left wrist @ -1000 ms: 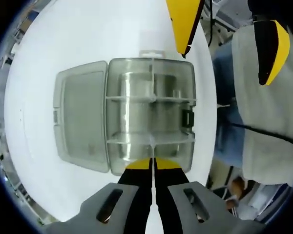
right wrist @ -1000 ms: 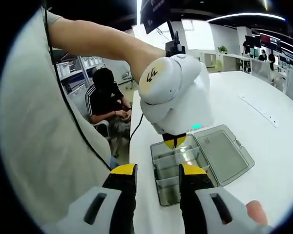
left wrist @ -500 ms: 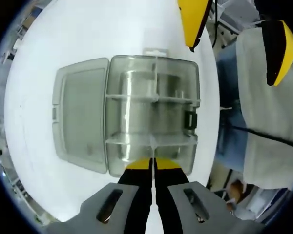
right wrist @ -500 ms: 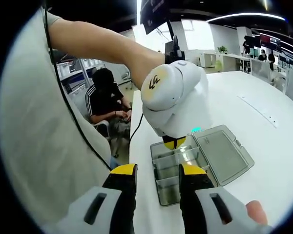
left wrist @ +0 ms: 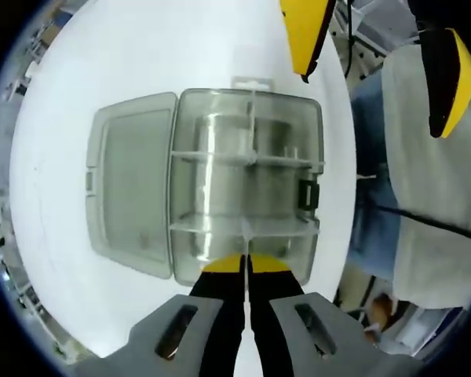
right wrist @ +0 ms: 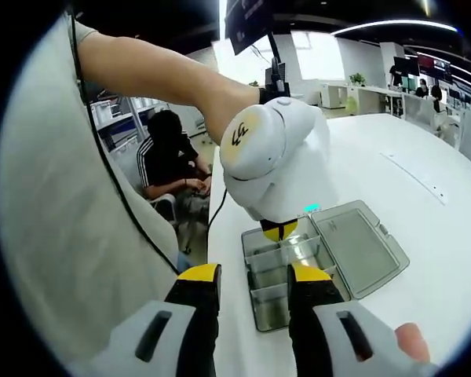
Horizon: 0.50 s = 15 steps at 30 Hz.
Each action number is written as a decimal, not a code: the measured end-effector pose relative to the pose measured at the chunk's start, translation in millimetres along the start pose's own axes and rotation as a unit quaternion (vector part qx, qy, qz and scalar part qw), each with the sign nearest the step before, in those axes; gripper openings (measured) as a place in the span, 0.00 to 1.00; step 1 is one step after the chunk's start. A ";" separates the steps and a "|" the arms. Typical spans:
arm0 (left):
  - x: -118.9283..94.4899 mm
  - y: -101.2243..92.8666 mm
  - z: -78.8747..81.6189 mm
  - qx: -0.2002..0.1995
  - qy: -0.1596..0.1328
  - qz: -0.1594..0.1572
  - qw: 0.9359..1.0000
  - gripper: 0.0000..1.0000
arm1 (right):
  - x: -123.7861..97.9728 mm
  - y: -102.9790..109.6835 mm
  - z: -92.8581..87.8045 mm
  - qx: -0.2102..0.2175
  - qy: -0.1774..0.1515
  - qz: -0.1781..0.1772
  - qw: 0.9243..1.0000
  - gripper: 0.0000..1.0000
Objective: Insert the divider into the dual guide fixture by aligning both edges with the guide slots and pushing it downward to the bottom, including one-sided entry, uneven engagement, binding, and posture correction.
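Glossy white table (left wrist: 78, 71), clear ribbed plastic box (left wrist: 243, 188), left gripper (left wrist: 244, 265) pinched on thin divider (left wrist: 244, 232), right gripper (right wrist: 253, 276) apart.

The clear fixture box (left wrist: 243, 188) lies open on the table, thin divider (left wrist: 244, 228) upright inside.

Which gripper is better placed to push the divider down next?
Left. The left gripper is shut on the divider standing in the open clear box. The right gripper hangs open, away from the box and holding nothing.
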<state>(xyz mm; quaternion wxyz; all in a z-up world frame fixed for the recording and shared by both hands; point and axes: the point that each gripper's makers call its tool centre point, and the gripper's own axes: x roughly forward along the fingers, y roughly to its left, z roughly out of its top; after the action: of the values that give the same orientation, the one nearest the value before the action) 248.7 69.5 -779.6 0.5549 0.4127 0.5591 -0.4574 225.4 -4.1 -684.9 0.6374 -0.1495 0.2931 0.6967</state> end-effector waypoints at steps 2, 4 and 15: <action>0.4 -0.1 0.0 0.000 0.000 0.003 1.000 0.00 | 0.0 -0.7 0.5 0.000 0.000 0.000 1.000 0.30; 0.6 -0.4 0.3 0.003 0.001 0.007 1.000 0.00 | -0.1 -1.1 1.5 0.000 -0.001 0.000 1.000 0.30; 2.2 0.3 0.2 0.001 -0.005 0.014 1.000 0.00 | -4.3 -6.0 1.3 0.002 -0.003 -0.004 1.000 0.30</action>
<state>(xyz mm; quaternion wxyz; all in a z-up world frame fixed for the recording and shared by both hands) 249.0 69.4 -781.8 0.5636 0.4189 0.5499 -0.4522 232.1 -6.7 -682.7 0.6412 -0.1478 0.2921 0.6940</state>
